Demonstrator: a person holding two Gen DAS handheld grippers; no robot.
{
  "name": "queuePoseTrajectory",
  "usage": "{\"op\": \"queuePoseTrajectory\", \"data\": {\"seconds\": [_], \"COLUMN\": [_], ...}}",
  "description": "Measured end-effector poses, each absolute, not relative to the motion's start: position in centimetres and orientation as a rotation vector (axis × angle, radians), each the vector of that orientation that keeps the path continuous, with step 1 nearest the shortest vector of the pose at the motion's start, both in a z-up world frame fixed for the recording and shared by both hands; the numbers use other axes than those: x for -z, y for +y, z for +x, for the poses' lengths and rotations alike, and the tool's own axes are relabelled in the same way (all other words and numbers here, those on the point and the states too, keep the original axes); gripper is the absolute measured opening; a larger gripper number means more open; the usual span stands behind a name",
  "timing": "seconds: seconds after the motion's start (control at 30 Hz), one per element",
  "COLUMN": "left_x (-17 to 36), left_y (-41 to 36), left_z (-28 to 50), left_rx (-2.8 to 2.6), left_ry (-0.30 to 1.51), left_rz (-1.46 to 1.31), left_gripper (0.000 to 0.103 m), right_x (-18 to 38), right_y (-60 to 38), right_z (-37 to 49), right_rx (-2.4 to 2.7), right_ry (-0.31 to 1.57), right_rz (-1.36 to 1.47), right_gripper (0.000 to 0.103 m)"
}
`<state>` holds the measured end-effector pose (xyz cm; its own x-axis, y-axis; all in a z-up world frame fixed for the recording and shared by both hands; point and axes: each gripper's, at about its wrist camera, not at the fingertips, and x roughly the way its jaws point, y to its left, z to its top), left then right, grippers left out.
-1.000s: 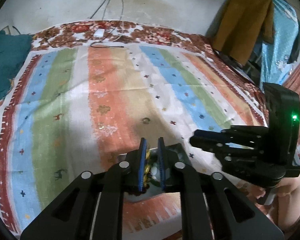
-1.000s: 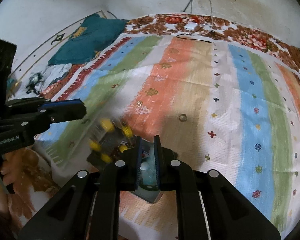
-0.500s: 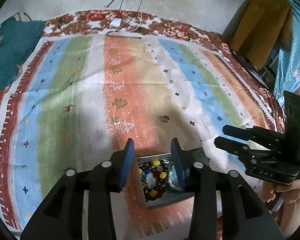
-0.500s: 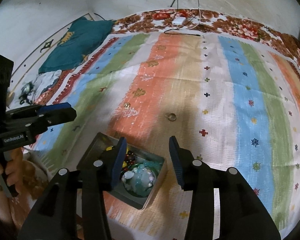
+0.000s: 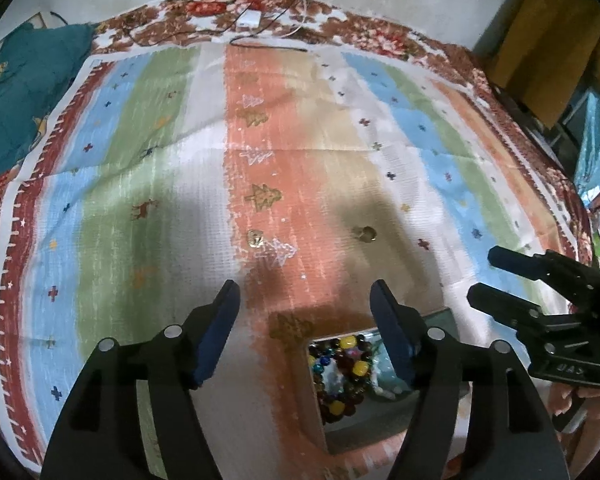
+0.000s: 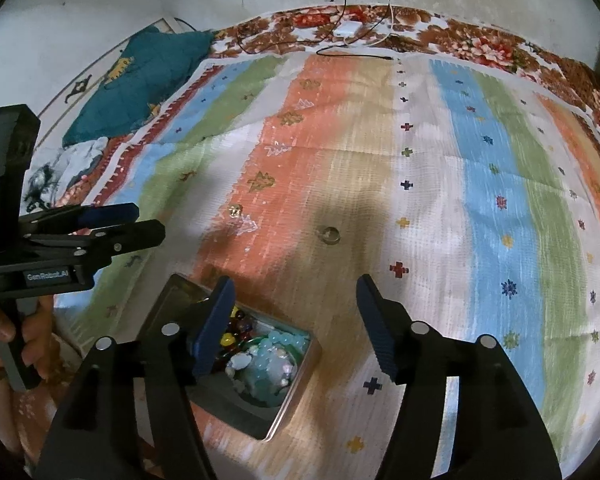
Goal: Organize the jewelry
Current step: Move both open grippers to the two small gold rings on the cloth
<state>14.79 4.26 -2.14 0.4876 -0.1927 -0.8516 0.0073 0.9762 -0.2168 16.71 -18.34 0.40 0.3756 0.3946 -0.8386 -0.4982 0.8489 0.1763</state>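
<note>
Jaws of the left gripper point(image 5: 304, 292) stand apart and are opening, nothing between the pads; beneath them lies bare striped cloth point(image 5: 148, 208). Jaws of the right gripper point(image 6: 294, 290) likewise stand apart and are opening, with nothing pressed between them.

Left wrist view: the metal tin point(image 5: 384, 420) lies below and just inside the right-hand finger point(image 5: 392, 332), which hides its far right corner. A multicoloured bead bracelet point(image 5: 340, 376) curls in the tin's left half. Ahead of the jaws, well apart, a ring point(image 5: 366, 234) lies on the tan band and a small gold piece point(image 5: 255, 237) on the orange band.

Right wrist view only: pale turquoise beads point(image 6: 272, 356) fill the tin's point(image 6: 288, 396) near-right part, and the left-hand finger point(image 6: 214, 328) covers part of the darker beads. The tin is rectangular; its long axis runs from upper left to lower right here, open side up. This view also shows the hand point(image 6: 4, 344) gripping the left gripper's handle; the left view shows fingers point(image 5: 568, 396) under the right gripper's body.
</note>
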Motion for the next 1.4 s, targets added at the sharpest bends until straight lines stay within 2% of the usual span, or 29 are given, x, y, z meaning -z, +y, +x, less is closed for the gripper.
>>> {"op": "queuePoseTrajectory", "data": {"seconds": [0.47,1.4], "left_x": [3.7,8.4], "left_y": [5.1,5.7], "left_z": [17.5,23.0], "left_rx": [0.086,0.064], "left_ry": [1.094,1.209], "left_rz": [-0.187,-0.163], "left_gripper": [0.08,0.08], "right_x": [1.8,5.9], "right_y": [-17.7,-15.6], "right_z": [19.7,24.6], "right_rx": [-0.513,-0.5], "right_ry": [1.081,1.179], "right_rz": [-0.111,-0.106], "right_gripper": [0.069,0.07]}}
